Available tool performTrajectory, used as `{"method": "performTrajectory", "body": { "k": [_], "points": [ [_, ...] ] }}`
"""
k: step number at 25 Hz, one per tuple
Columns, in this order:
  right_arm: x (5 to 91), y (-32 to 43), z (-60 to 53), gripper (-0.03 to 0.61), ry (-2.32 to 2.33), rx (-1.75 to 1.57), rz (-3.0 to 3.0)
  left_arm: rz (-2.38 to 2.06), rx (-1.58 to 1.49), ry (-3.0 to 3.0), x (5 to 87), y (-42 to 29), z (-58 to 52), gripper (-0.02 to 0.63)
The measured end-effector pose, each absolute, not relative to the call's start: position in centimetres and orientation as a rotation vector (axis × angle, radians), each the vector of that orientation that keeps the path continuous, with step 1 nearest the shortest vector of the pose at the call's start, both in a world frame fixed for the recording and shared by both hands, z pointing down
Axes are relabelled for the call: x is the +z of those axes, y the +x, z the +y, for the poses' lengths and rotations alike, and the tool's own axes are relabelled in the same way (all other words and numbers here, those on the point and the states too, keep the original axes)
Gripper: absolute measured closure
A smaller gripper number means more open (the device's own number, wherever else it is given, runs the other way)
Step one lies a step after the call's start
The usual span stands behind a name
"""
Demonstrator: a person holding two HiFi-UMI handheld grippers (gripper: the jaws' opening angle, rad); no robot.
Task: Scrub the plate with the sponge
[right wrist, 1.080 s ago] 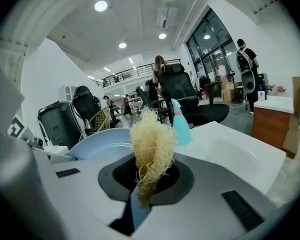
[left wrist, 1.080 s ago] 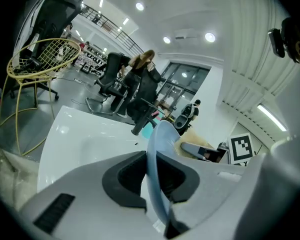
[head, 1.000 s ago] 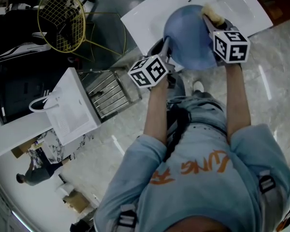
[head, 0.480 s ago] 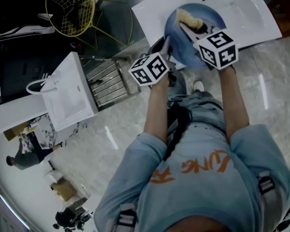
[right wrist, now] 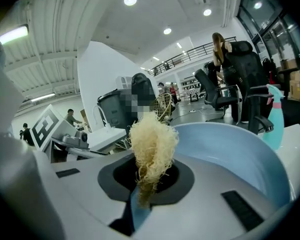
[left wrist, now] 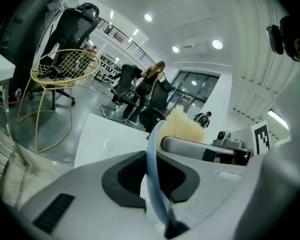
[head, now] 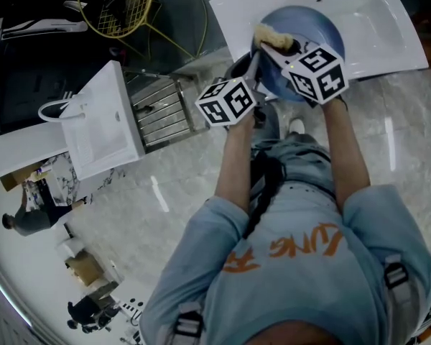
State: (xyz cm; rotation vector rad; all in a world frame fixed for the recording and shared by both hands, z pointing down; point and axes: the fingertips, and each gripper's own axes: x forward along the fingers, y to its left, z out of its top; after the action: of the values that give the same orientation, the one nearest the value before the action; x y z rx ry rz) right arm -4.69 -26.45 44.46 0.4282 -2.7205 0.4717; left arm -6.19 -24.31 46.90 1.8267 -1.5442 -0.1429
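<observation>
- The white basin (head: 388, 31) lies at the top of the head view. The person (head: 294, 257) stands before it with both arms stretched toward it.
- A yellow wire chair (head: 118, 6) stands to the left of the basin, well apart from it.
- The blue plate (head: 312, 21) is over the basin, gripped at its near-left rim. Whether it rests on the basin cannot be told.
- The left gripper (left wrist: 155, 176) has its jaws narrow and clamped on the plate's rim. In the left gripper view the rim runs edge-on between the two dark pads.
- The right gripper (right wrist: 147, 184) reaches across the plate's face from the right. Its jaws are closed on the sponge (head: 270, 37).
- The sponge is pale yellow and fibrous. It sticks out past the jaw tips and sits against the plate's inner face near the left rim, just beside the spot where the left gripper holds the plate.
</observation>
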Motion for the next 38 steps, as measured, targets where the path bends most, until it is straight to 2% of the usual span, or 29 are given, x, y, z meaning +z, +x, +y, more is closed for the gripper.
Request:
{"method": "performTrajectory", "body": {
  "k": [38],
  "points": [
    [52.6,7.1,-32.2,0.546,0.879,0.665,-2.359,-1.565,-0.090,1.786,48.5,-7.1,-23.8,0.574]
  ]
}}
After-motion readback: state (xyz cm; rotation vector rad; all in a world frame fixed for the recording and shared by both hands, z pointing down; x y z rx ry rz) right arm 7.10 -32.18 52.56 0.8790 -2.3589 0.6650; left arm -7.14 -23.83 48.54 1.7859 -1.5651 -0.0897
